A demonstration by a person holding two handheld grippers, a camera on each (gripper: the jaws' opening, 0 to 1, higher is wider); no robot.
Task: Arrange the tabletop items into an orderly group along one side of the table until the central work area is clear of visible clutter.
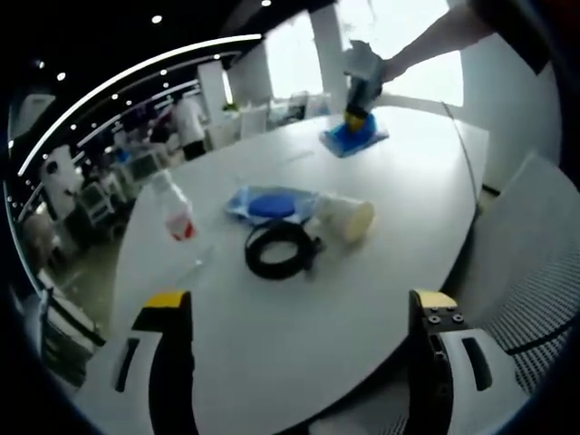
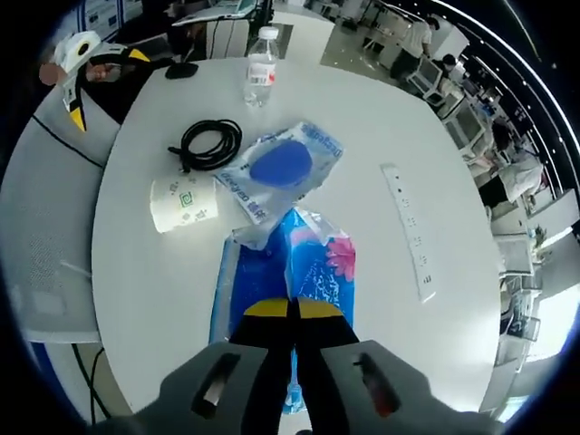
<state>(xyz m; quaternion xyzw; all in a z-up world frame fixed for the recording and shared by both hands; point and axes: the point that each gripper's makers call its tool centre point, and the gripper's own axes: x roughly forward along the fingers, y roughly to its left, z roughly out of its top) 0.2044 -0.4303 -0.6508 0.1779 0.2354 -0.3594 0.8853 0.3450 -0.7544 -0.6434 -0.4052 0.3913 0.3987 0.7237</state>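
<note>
A white round table (image 1: 272,353) carries the clutter. In the left gripper view, a clear water bottle (image 1: 177,213) stands at the left, a clear bag with a blue pad (image 1: 270,204) lies mid-table, a paper cup (image 1: 349,219) lies on its side, and a black cable coil (image 1: 281,249) sits nearest. My left gripper (image 1: 299,313) hangs open over the near edge, holding nothing. My right gripper (image 2: 292,310) is shut on a blue flowered packet (image 2: 317,258), and appears far across the table as the right gripper (image 1: 361,104) on that blue packet (image 1: 353,138).
A white power strip (image 2: 410,231) lies along the table's right side. A small black object (image 2: 181,71) rests near the bottle (image 2: 261,68). Grey mesh chairs (image 1: 535,263) stand at the table's edge. People and desks fill the room behind.
</note>
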